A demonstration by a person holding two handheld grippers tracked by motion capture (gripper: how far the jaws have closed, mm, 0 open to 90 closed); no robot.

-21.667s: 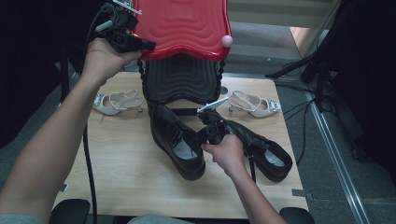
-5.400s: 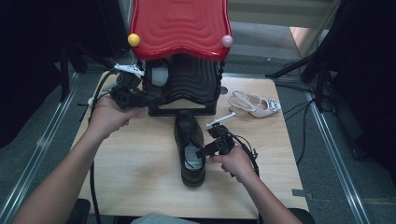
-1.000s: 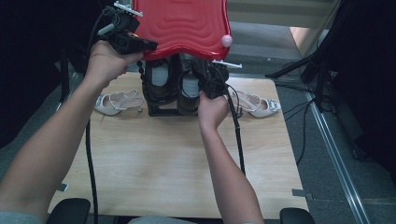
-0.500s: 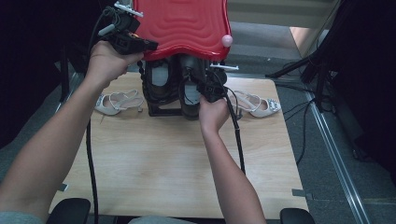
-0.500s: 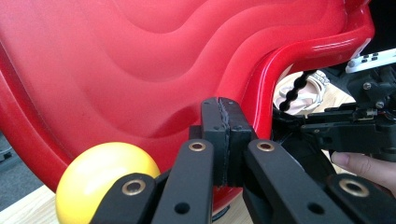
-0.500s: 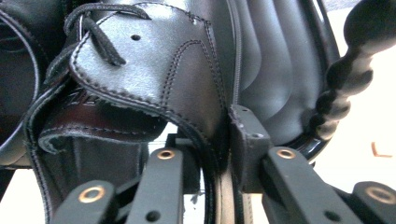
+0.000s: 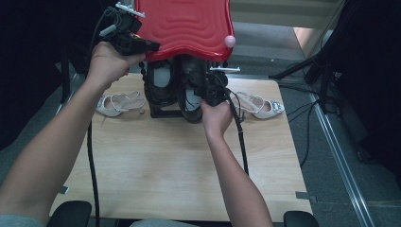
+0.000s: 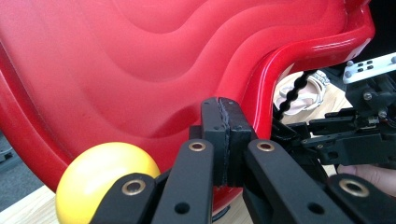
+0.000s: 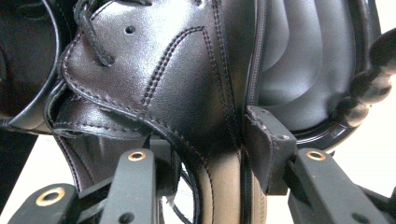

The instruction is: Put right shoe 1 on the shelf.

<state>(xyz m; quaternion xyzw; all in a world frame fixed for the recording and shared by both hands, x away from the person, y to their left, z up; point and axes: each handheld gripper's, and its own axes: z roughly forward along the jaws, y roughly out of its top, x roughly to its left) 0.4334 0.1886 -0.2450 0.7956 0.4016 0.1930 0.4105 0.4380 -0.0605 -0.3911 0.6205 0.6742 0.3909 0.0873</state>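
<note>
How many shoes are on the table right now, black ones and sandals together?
4. Two black shoes stand in the rack under the red lid: the left black shoe and the right black shoe, gripped by the right tongs. One sandal lies left of the rack, another sandal right.

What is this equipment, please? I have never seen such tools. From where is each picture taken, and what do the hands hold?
A person sits at a light wooden table and holds a hand-operated two-jaw tool in each hand. The high view looks down from above. The other two pictures come from small cameras riding on each tool.

The left gripper, with jaws together, pinches the edge of the glossy red wavy plastic lid, keeping it raised; a yellow ball knob shows beside it.

The right gripper clamps the heel of a black leather lace-up shoe, placing it into the black shoe rack next to a second black shoe.

Two pale strappy sandals lie on the table, one on each side of the rack.
</note>
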